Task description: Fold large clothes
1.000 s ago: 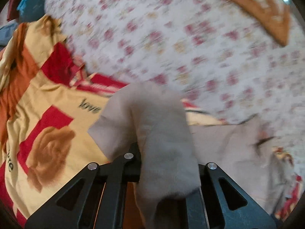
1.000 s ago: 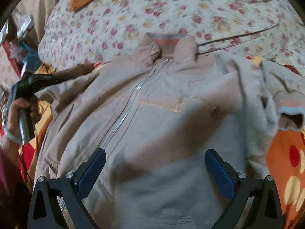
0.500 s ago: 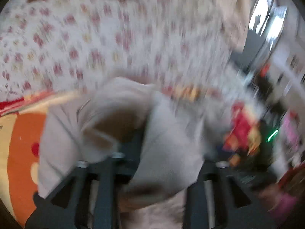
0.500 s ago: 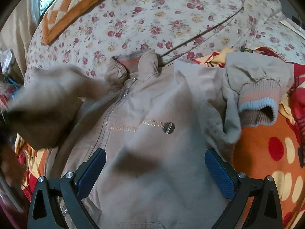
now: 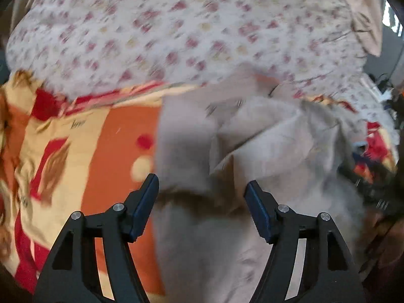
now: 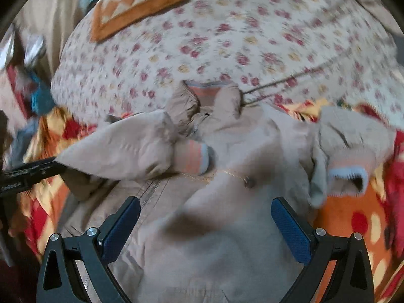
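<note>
A beige zip-up jacket [image 6: 227,202] lies face up on the bed, collar [image 6: 204,96] at the far end. Its left sleeve [image 6: 131,149] is folded across the chest, striped cuff [image 6: 197,159] near the zip. The right sleeve [image 6: 346,146] is bunched at the right, cuff open. My right gripper [image 6: 205,223] is open and empty above the jacket's lower front. My left gripper [image 5: 202,202] is open and empty over the jacket's [image 5: 252,151] left side; in the right wrist view it [image 6: 27,174] sits at the left by the folded sleeve.
An orange, red and yellow patterned blanket [image 5: 88,151] lies under the jacket, also at the right [image 6: 353,222]. A floral bedsheet [image 6: 227,38] covers the far bed. An orange checked cushion [image 6: 141,2] lies at the back. Blue clothes [image 6: 38,98] sit at the far left.
My left gripper carried the left sleeve across the jacket's chest, then opened and let it go. The sleeve now lies folded over the front. My right gripper stayed open above the jacket.
</note>
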`<state>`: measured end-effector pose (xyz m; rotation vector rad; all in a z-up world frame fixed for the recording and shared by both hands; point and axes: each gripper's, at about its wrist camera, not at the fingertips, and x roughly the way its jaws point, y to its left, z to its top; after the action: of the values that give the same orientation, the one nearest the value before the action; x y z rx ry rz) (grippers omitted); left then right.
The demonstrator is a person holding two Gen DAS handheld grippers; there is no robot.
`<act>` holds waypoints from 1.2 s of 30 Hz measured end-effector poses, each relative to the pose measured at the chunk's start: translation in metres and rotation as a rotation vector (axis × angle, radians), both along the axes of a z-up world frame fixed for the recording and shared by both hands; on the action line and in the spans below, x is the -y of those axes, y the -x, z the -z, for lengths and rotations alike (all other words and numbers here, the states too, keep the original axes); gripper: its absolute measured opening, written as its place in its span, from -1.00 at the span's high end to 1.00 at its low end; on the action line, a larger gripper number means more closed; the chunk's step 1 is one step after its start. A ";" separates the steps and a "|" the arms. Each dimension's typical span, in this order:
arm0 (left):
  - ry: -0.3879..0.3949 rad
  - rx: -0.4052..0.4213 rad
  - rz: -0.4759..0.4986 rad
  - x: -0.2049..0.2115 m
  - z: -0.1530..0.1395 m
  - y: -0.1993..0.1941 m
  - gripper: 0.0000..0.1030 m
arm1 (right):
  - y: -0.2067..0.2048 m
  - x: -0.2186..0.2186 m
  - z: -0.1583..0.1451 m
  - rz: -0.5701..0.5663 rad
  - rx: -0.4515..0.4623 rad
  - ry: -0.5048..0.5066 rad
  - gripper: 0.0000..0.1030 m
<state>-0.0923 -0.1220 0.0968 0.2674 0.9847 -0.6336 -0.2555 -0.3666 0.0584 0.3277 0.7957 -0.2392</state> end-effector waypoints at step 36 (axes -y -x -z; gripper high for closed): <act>0.056 -0.086 0.009 -0.012 0.019 -0.022 -0.42 | -0.051 -0.077 -0.003 -0.345 -0.051 0.518 -0.73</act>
<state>-0.0702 -0.1104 0.0777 0.1971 1.0469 -0.6843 -0.2045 -0.2896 0.0616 -0.3039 0.7969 -0.1223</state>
